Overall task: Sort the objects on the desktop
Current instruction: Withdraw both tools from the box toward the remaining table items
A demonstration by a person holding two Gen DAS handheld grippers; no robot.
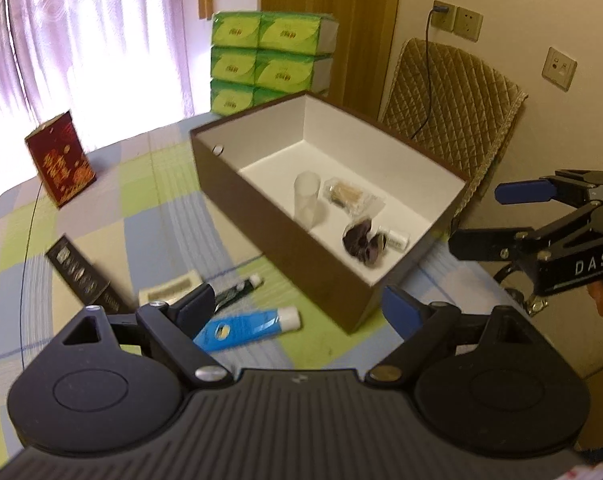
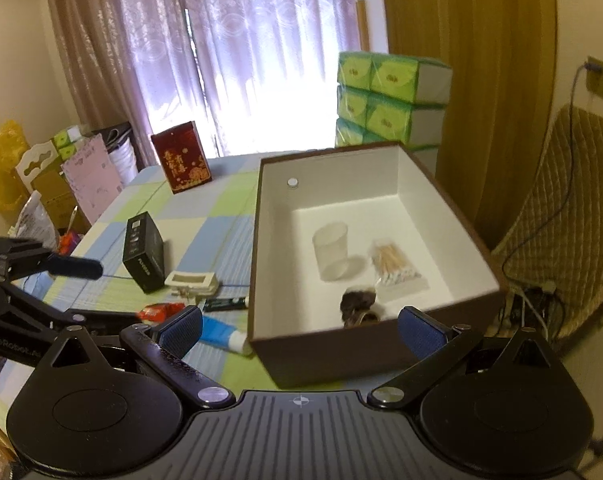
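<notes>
Left gripper (image 1: 299, 308) hovers agape above blue tube (image 1: 247, 328); right gripper (image 2: 301, 330) likewise agape.

In the right wrist view the brown box's (image 2: 325, 356) near wall hides part of the dark furry item (image 2: 359, 304) inside, and the gripper's left finger (image 2: 181, 330) covers the tail of the blue tube (image 2: 225, 334). The red packet (image 2: 157, 312) is blurred beyond reading. In the left wrist view the right gripper (image 1: 477, 218) is cut off by the frame edge, and the small white bottle's (image 1: 397, 238) label is too small to read
</notes>
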